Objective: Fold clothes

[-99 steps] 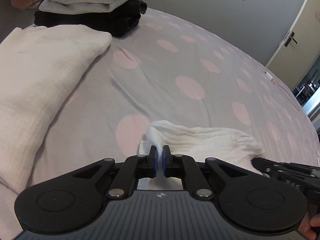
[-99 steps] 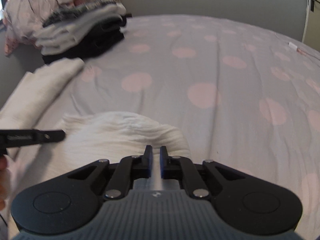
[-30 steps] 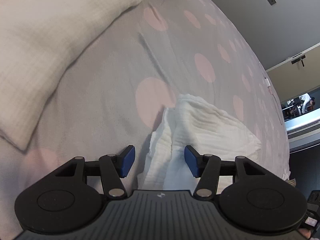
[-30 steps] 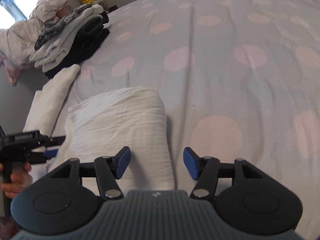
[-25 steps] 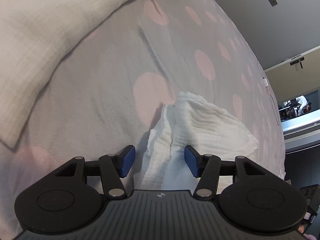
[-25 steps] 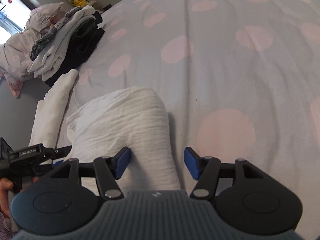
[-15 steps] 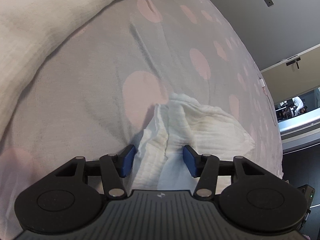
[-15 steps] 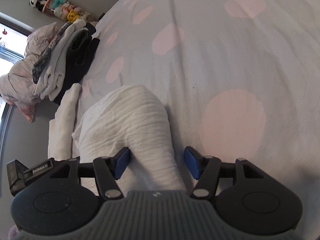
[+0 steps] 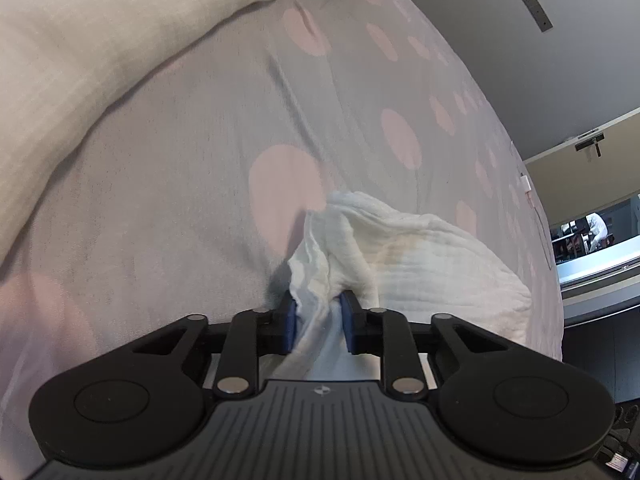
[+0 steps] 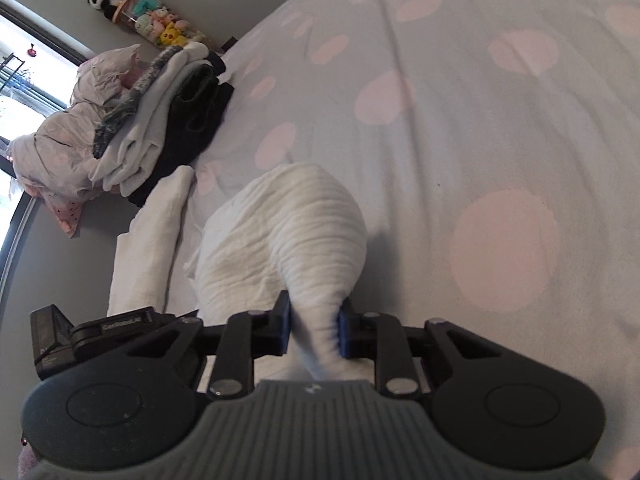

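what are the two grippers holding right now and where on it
Both are closing on the folded white muslin cloth: left gripper on its near left corner, right gripper on its near right corner.

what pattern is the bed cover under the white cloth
Pale grey with large pink dots; the bed cover shows best in the right wrist view, spread beyond the white cloth.

The left gripper [image 9: 317, 322] has matte black linkage arms with silver round screws at the pivots, two large round black discs at the near corners, and a grey ribbed housing bearing a small pale emblem at its centre. Its fingers [image 9: 287, 326] carry blue pads. The right gripper [image 10: 312, 328] is built alike: black arms, silver screws, blue-padded fingers [image 10: 283, 330], grey ribbed body. In the right wrist view, the other gripper's black side shows pale lettering, too small to read.
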{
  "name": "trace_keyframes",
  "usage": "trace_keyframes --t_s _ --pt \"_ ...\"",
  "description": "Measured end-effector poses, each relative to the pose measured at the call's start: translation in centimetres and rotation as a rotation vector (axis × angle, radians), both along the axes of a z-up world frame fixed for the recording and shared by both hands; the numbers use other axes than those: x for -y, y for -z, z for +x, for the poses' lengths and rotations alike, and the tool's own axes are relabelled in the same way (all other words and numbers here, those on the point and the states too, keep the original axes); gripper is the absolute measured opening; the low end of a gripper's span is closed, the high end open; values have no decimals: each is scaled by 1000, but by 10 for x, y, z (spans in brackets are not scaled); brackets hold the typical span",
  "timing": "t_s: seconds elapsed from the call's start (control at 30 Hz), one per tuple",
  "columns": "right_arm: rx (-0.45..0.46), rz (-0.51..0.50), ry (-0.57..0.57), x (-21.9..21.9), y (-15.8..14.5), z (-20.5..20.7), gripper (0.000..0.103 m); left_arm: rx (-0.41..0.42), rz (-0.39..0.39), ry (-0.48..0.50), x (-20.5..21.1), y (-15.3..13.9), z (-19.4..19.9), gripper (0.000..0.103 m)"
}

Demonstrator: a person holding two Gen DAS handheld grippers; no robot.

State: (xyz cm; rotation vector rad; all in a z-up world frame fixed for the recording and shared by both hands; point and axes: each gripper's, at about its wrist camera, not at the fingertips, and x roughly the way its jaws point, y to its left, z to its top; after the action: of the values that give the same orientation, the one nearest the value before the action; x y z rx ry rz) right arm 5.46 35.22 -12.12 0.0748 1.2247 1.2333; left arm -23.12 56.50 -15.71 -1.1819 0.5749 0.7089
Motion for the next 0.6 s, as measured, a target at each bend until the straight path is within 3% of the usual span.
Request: trace_keyframes --t_s 0.33,0.6 --pt "65 79 -31 17 -55 -22 24 107 143 -20 16 -43 -17 17" --pt "125 179 -111 2 -109 -58 24 236 188 -148 13 -85 -66 16"
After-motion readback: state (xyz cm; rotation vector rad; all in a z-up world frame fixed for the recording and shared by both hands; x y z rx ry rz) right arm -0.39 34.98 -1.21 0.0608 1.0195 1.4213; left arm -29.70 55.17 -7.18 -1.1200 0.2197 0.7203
